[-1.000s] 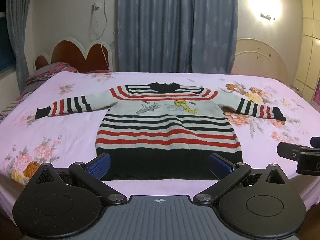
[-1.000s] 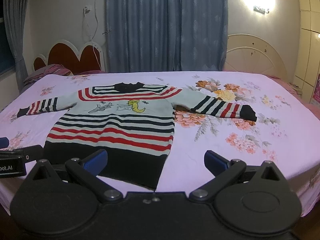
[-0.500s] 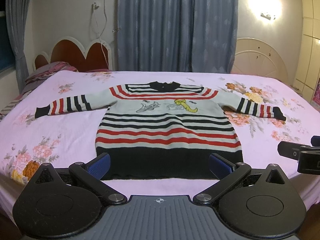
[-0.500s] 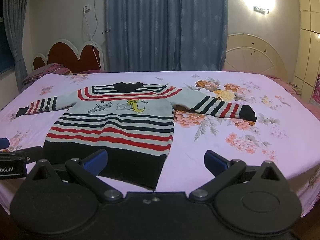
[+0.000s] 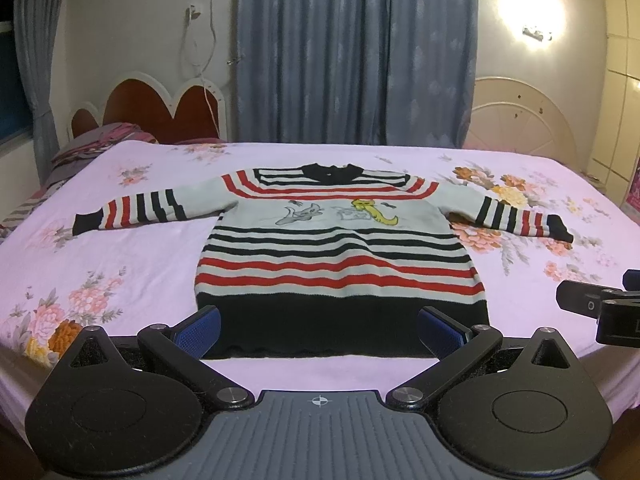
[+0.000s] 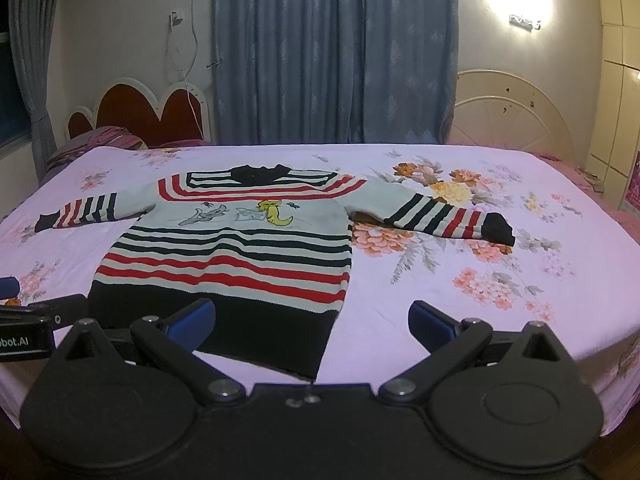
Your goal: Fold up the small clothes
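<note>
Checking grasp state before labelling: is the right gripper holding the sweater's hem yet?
No. The right gripper is open, blue pads wide apart, nothing between them, and the striped sweater lies flat on the bed.

Bed [image 5: 120,264] sheet bare on both sides of striped sweater [image 5: 340,256], so room to come in L & R of the body, under each spread sleeve. Near edge of bed bare in front of hem too. Left tongs [image 5: 319,330] wide apart, nothing between, low by the hem. Right tongs [image 6: 312,326] also wide apart, over hem's right corner. The two tools sit near each other, side by side. Far side: headboard [image 5: 160,112], pillow [image 5: 100,148], curtain [image 5: 356,52] behind bed.
</note>
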Motion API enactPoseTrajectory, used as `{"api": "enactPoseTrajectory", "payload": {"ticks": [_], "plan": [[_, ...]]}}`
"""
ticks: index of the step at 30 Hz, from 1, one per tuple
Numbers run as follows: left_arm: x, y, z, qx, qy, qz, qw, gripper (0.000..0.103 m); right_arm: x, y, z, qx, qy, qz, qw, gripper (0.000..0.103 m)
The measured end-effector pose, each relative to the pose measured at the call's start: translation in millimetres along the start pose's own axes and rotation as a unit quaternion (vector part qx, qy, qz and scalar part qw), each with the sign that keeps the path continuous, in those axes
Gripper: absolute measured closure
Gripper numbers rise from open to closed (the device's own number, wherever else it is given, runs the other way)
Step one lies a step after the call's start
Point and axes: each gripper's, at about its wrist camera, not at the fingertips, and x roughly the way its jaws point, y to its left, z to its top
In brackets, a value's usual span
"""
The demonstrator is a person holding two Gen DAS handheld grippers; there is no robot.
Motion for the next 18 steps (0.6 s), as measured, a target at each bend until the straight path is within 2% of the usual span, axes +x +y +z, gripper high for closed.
{"api": "enactPoseTrajectory", "payload": {"ticks": [18], "plan": [[-1.0, 3.2, 2.0, 0.000, 0.006, 0.000, 1.0000, 0.000, -0.1, 2.5, 0.7, -0.002, 0.001, 0.000, 1.000, 0.001]]}}
